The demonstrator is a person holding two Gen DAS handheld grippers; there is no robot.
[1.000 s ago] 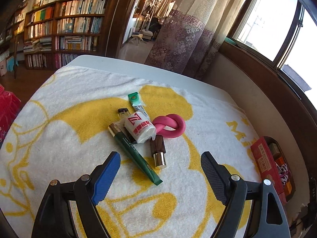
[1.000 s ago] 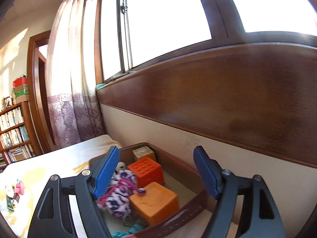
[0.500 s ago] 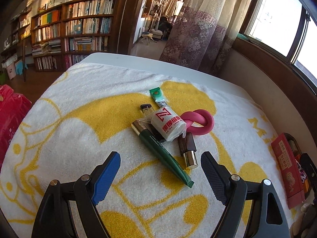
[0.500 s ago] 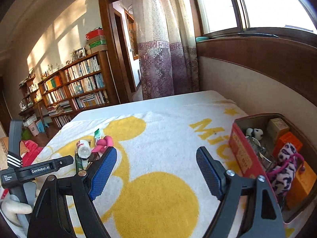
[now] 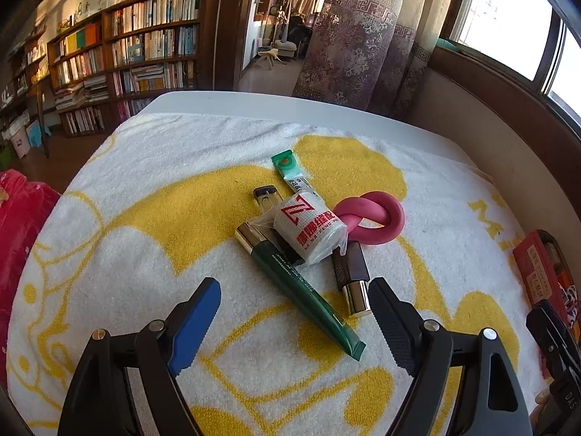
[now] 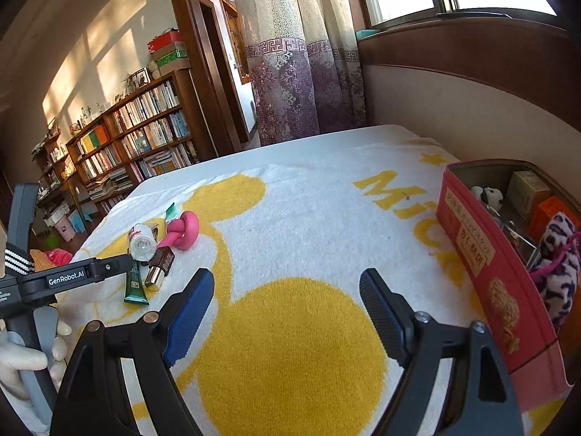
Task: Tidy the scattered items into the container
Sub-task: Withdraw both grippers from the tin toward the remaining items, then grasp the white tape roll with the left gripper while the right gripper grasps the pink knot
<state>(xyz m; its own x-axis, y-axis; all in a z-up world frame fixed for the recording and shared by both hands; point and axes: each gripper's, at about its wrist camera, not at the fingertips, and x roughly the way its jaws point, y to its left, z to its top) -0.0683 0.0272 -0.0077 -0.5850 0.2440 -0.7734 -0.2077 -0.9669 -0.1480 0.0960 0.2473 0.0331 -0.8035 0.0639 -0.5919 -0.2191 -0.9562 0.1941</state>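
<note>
Partly hidden under the white bandage roll (image 5: pixel 308 232), a small dark clip-like piece shows only at its edges, and what the clear item with the dark cap (image 5: pixel 267 198) is cannot be made out. The red container (image 6: pixel 486 276) is cut off at the right edge of both views, so its far end and part of its contents stay unseen; inside it a spotted plush (image 6: pixel 559 254), an orange block (image 6: pixel 548 212), a small box (image 6: pixel 528 190) and a black-and-white figure (image 6: pixel 488 194) can be told.

On the yellow-and-white towel (image 5: pixel 145 247) covering the table lies one pile, toward the towel's middle: one green tube (image 5: pixel 301 290), one smaller green-capped tube (image 5: pixel 290 172), one bandage roll, one pink knotted ring (image 5: pixel 374 218), one brown lipstick with a gold end (image 5: pixel 350 276). All touch or overlap.

The left gripper (image 5: pixel 294 318) hovers with its fingers released and wide; the green tube's flat end lies between them, and the lipstick's gold end sits just beside the right-hand finger (image 5: pixel 392 323), neither gripped. The right gripper (image 6: pixel 287 305) has fingers spread and empty over bare towel, the pile well off to its left, the container near its right, at the towel's right edge.
</note>
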